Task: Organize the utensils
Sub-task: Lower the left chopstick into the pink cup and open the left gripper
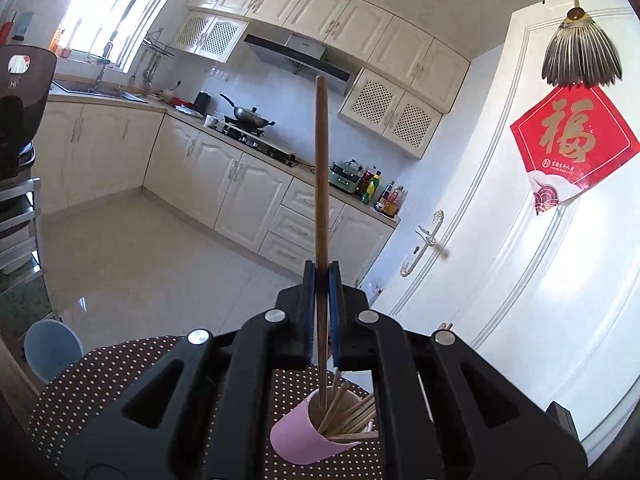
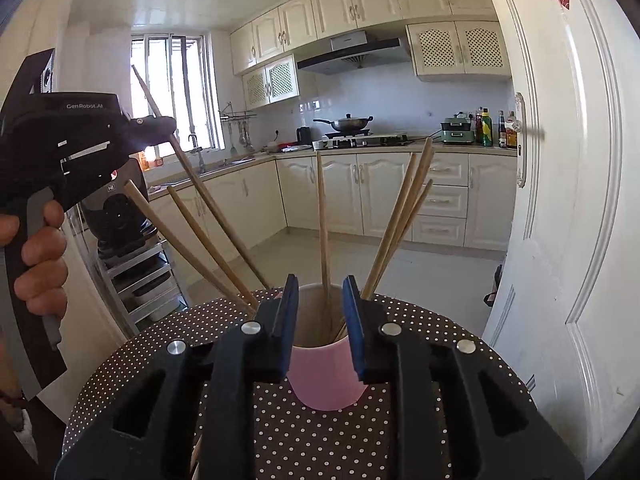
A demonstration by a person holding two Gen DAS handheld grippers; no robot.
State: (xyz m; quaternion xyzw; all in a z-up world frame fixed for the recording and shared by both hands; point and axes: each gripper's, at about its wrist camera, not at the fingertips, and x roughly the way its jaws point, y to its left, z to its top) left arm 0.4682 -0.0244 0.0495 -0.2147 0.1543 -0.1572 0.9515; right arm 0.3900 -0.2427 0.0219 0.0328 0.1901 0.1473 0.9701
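"GenRobot.AI" on left gripper (image 2: 170, 128), "福" on red door poster (image 1: 570, 142), small print unclear

1. The chopstick (image 1: 322, 184) in the left gripper (image 1: 322, 280) is showing as plain matt wood, brown and smooth.
2. The chopsticks (image 2: 404, 216) in the cup (image 2: 326, 380) are looking like paler bare wood.
3. The cup is appearing matt pink outside, smooth like paper or plastic, cream inside.
4. The right gripper (image 2: 320, 292) is showing matt black plastic with shiny metal rivets and dull blue pads (image 2: 354, 320).
5. The tablecloth (image 2: 304, 440) is reading as dark cloth with white dots.
6. The floor (image 1: 132, 248) is gleaming, glossy tile.
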